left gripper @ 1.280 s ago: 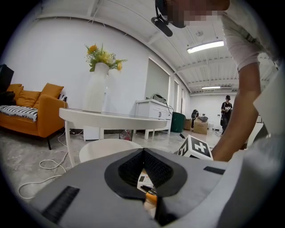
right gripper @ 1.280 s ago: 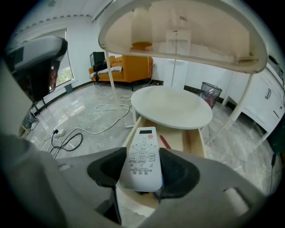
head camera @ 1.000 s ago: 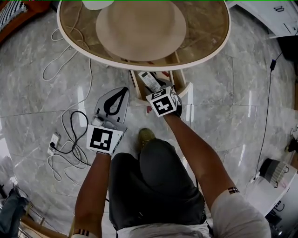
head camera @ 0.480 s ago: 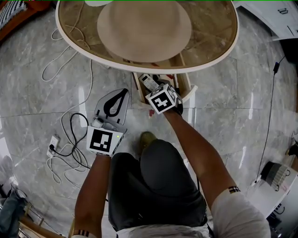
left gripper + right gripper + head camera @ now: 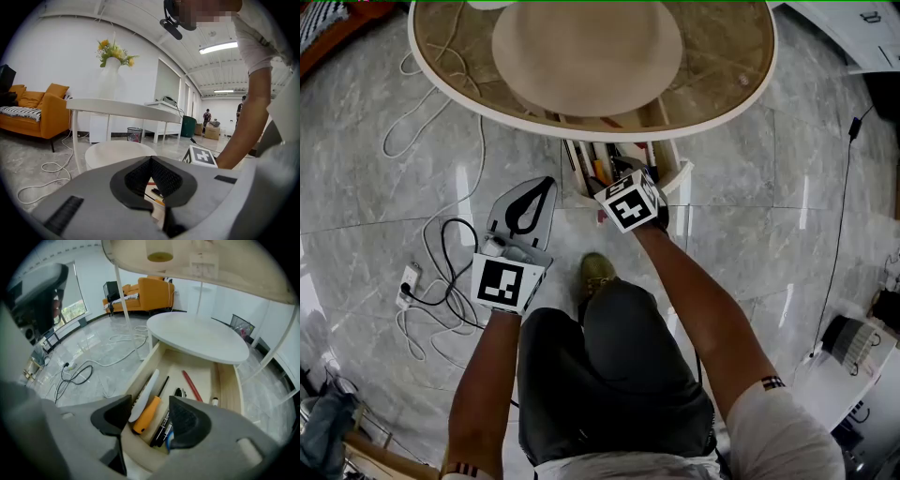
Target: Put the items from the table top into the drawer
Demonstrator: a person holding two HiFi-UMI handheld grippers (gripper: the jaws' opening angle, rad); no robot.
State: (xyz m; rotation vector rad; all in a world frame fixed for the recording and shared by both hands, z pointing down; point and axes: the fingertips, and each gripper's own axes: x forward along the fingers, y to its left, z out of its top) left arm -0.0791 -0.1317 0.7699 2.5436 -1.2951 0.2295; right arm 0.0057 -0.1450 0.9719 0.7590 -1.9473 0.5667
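Observation:
Under the round table (image 5: 487, 98) the wooden drawer (image 5: 680, 178) stands pulled out. In the right gripper view the drawer (image 5: 140, 366) holds a flat white item (image 5: 144, 394), an orange-handled screwdriver (image 5: 147, 414), black markers (image 5: 165, 420) and a red pen (image 5: 191, 385). My right gripper (image 5: 149, 420) hangs over the drawer's near end, pointing steeply down. Its jaws are opening and nothing is between them. In the head view the right gripper (image 5: 625, 187) covers part of the drawer. My left gripper (image 5: 542, 187) waits left of the drawer, shut and empty, its pads meeting (image 5: 150, 161).
White and black cables with a power strip (image 5: 411, 281) lie on the marble floor to the left. The person's shoe (image 5: 598, 275) is just in front of the drawer. A vase of flowers (image 5: 112, 61) stands on the table. An orange sofa (image 5: 42, 110) sits far left.
The right gripper held the white item above the drawer; now its jaws are wider and the item lies in the drawer. The left gripper has stayed put.

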